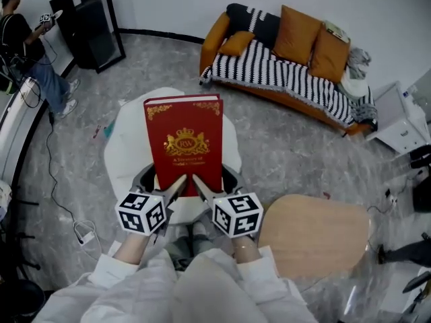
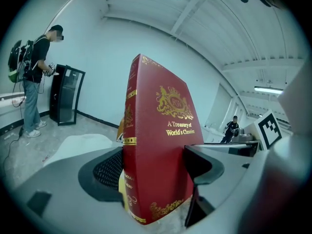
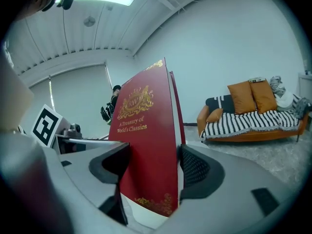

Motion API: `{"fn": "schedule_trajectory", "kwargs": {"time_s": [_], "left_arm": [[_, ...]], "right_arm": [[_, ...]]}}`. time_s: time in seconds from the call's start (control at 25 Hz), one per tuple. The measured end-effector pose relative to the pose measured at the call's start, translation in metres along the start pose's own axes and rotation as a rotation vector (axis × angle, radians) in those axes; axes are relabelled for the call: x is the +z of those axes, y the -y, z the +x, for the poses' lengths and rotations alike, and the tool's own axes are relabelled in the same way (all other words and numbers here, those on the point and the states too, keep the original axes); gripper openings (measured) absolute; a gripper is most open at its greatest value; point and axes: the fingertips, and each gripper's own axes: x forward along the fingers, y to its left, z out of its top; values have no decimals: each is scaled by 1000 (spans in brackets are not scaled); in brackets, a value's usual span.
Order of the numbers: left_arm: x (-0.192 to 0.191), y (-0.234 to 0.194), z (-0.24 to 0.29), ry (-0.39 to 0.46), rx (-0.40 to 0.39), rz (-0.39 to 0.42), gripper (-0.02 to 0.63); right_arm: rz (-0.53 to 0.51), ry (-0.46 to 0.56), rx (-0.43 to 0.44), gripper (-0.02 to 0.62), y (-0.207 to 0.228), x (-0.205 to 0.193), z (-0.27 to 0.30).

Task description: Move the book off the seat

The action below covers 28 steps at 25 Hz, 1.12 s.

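A red hardback book [image 1: 184,140] with gold lettering is held up over a white round seat [image 1: 121,147]. My left gripper [image 1: 176,186] is shut on the book's near left corner, and my right gripper [image 1: 201,186] is shut on its near right corner. In the left gripper view the book [image 2: 158,145] stands between the jaws, spine toward the camera. The right gripper view shows its cover [image 3: 146,150] and page edge clamped between the dark pads [image 3: 195,169]. I cannot tell whether the book still touches the seat.
A round wooden table [image 1: 316,231] stands to the right. An orange sofa [image 1: 289,59] with a striped throw lies at the back. A person [image 1: 27,39] stands at far left beside a black cabinet [image 1: 87,22]. Cables [image 1: 54,173] trail along the left floor.
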Motion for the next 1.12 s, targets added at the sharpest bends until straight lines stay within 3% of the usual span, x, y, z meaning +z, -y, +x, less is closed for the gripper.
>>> {"fn": "schedule_trajectory", "kwargs": {"time_s": [0.64, 0.92, 1.12], "left_arm": [[18, 10, -17, 64, -45, 76, 382], [16, 22, -19, 36, -159, 139, 382], [6, 65, -5, 11, -254, 169, 382]], "right_arm": [[-41, 111, -40, 328, -16, 15, -16], [-11, 153, -151, 328, -19, 9, -35], [12, 185, -242, 328, 5, 2, -76]]}}
